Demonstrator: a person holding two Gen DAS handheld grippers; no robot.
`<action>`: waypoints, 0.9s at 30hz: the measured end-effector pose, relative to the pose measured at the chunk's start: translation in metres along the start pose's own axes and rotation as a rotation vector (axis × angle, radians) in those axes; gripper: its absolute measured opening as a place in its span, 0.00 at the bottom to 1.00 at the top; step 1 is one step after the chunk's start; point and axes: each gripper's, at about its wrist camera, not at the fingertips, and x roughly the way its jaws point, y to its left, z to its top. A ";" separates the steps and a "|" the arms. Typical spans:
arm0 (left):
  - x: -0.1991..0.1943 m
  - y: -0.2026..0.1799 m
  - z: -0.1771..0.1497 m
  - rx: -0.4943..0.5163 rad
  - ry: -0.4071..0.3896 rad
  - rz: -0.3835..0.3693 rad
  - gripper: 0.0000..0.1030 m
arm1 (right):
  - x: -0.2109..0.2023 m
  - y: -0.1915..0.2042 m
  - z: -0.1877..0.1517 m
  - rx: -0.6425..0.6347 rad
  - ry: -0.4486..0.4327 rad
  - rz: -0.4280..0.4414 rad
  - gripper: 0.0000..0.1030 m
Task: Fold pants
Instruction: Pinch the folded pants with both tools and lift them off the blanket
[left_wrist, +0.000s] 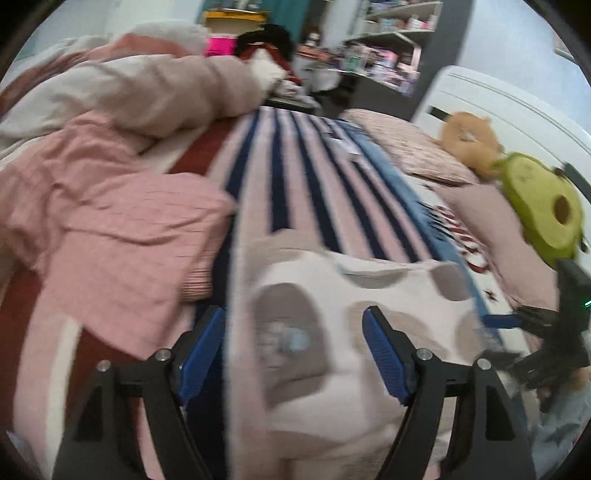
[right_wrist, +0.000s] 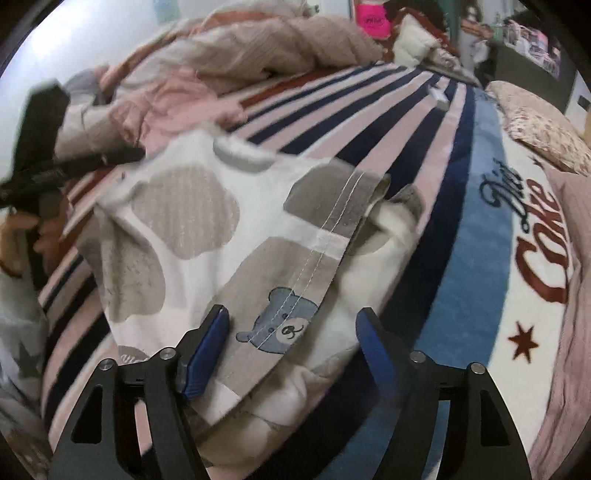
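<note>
- The pants (right_wrist: 229, 236), white with grey-beige patches and a small blue bear print, lie in a folded bundle on a striped blanket (right_wrist: 388, 122) spread over the bed; they fill the middle and lower half of the right wrist view.
- A stitched hem of the pants runs from about 1 o'clock down toward 6 o'clock in that view, with the bear print just beside the stitching.
- The right gripper (right_wrist: 291, 347) hangs over the near edge of the bundle, jaws standing apart with nothing pressed between the blue pads (right_wrist: 208, 350); cloth lies beneath the gap (not pinched).
- The left gripper (left_wrist: 295, 354) hovers over the other side of the same pants (left_wrist: 332, 295), jaws likewise spread wide, pads clear of the fabric; this view is blurred.
- In the left wrist view the right gripper (left_wrist: 502, 320) shows at 3 o'clock, dark with a blue pad at its tip; in the right wrist view the left gripper (right_wrist: 140, 154) shows at 9 o'clock, black and blurred, and its tip cannot be made out.
- A pink garment (left_wrist: 110, 221) lies crumpled at 9 o'clock of the pants in the left view, touching the blanket's stripes.
- A heap of pale bedding (left_wrist: 129, 92) lies at 11 o'clock.
- A green avocado plush (left_wrist: 543, 206) and a brown plush (left_wrist: 469, 140) sit at 2 to 3 o'clock near a floral pillow (left_wrist: 406, 147).
- Red lettering on the blanket shows at 3 o'clock in the right view.
</note>
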 end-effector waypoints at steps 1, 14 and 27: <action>-0.001 0.006 -0.001 -0.016 0.000 -0.004 0.72 | -0.007 -0.008 0.002 0.054 -0.042 0.016 0.69; 0.056 0.015 -0.023 -0.158 0.159 -0.244 0.73 | 0.037 -0.042 -0.005 0.314 -0.050 0.124 0.84; 0.054 -0.005 -0.021 -0.155 0.124 -0.275 0.29 | 0.036 -0.017 0.000 0.288 -0.104 0.226 0.24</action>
